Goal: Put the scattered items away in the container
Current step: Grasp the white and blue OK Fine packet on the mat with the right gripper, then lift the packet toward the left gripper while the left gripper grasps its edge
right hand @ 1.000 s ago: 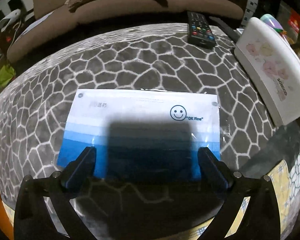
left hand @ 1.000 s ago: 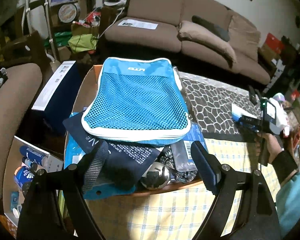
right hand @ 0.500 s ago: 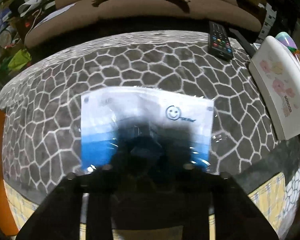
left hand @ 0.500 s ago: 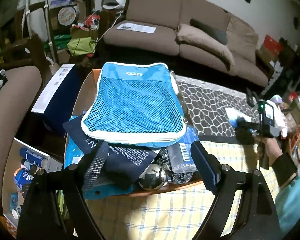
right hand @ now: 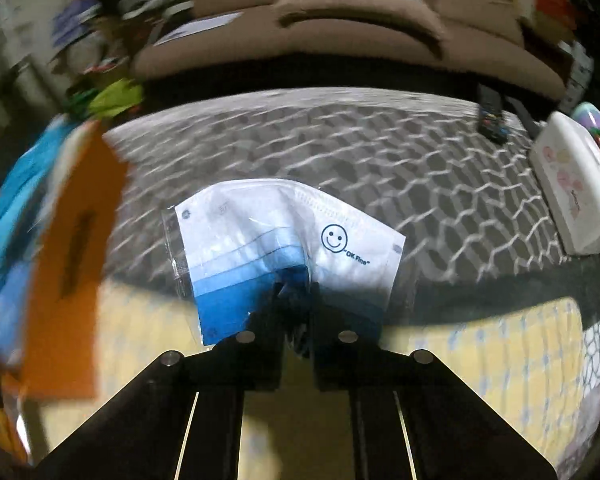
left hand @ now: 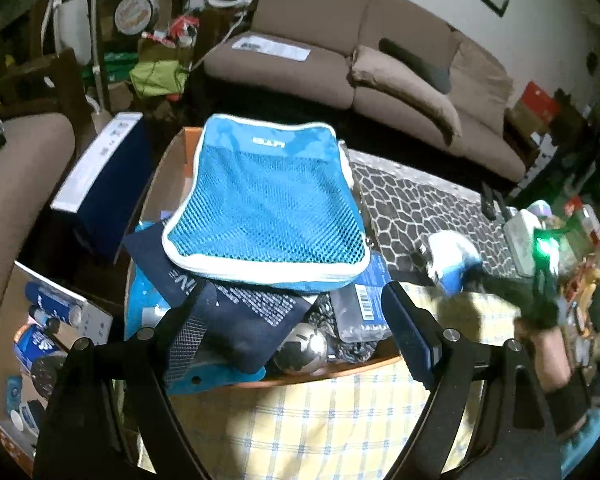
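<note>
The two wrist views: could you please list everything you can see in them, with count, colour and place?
mesh pouch: 1, blue with white trim, on top of the pile in the box
box: 1, orange, on the table's left, piled high
navy bag: 1, dark blue, under the pouch
metal ball: 1, silver, at the box's near edge
mask packet: 1, white and blue, lifted off the table
mat: 1, grey honeycomb pattern, on the table
remote: 1, black, far edge of the mat
tissue box: 1, white, floral, right of the mat
sofa: 1, brown, behind the table
left gripper: open, empty, over the box
right gripper: jaws closing on the mask packet
</note>
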